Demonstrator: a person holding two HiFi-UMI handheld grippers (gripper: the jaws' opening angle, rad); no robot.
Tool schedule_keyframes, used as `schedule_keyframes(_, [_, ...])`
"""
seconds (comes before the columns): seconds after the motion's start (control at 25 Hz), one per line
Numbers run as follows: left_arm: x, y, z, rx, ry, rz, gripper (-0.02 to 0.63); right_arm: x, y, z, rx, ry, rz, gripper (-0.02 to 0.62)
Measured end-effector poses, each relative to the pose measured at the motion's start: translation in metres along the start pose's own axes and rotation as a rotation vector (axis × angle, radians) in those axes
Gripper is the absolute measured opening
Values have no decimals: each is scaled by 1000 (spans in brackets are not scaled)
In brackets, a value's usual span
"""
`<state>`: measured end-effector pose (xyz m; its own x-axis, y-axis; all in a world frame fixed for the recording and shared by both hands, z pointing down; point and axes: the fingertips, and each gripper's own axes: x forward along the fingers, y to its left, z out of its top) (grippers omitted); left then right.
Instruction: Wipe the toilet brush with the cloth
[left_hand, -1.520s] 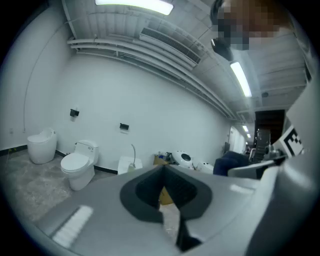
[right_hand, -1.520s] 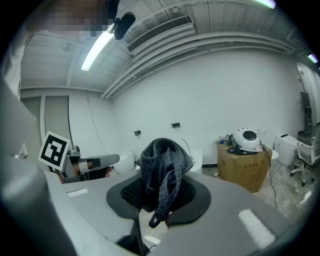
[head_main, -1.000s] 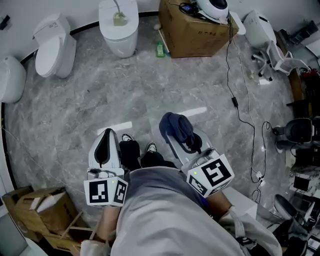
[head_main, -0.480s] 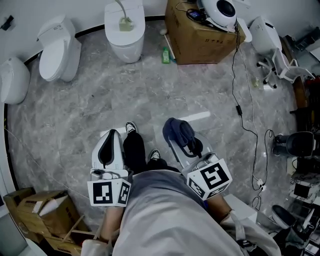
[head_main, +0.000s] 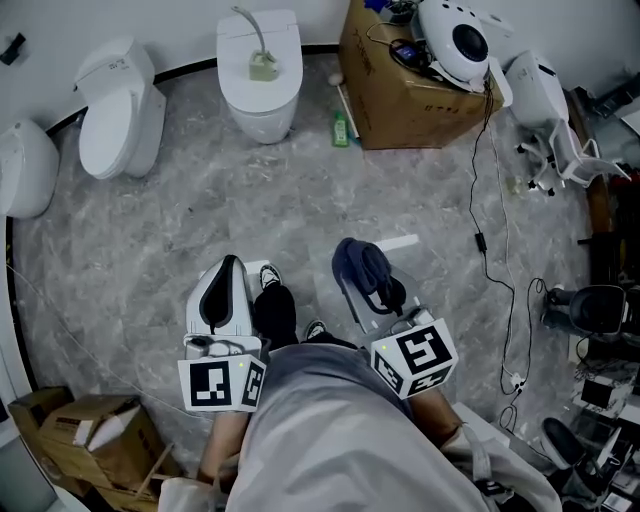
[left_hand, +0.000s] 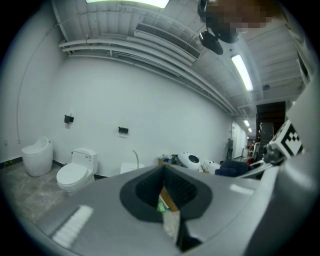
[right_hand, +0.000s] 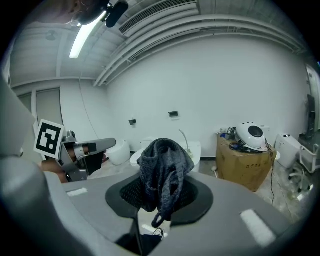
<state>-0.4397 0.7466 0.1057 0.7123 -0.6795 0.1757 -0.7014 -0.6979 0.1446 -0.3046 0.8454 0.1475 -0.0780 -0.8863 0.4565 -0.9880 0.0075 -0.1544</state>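
Nearest to the person, at the near left, an open cardboard box (head_main: 58, 452) stands on the floor (head_main: 190, 205). It holds a pale object that cannot be identified.

The left tool (head_main: 228, 268) is held low over the floor. Its jaws are pressed together with nothing between them, probably kept free for taking the brush. Just to its right, the right tool (head_main: 366, 278) pinches a dark blue cloth (head_main: 358, 260). The cloth is bunched over the jaw tips and a loop hangs down. It seems to be carried in front like this so that it is ready for wiping. Both tools point toward the far wall, so the person is judged to be on the way and the wiping is not yet begun.

The toilet brush (head_main: 261, 62) is well apart from both tools. It stands on the closed lid of the far middle toilet (head_main: 262, 112), and its curved handle rises from a pale green base. Whether this base is a holder cannot be told.

To the right of that toilet, a green bottle (head_main: 340, 128) stands beside a larger cardboard box (head_main: 400, 85). This box is closed and carries a white rounded device (head_main: 465, 35) and cables on top.
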Motion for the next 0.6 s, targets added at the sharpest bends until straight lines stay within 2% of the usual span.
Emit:
schedule_keyframes(0.2, [44, 41, 17, -3, 14, -16, 0, 51, -9, 27, 3, 24, -53, 107])
schedule_keyframes(0.48, [90, 108, 50, 27, -4, -9, 0, 118, -2, 76, 6, 10, -69, 107])
schedule_keyframes(0.6, [102, 127, 56, -2, -24, -4, 0, 140, 2, 90, 4, 2, -78, 106])
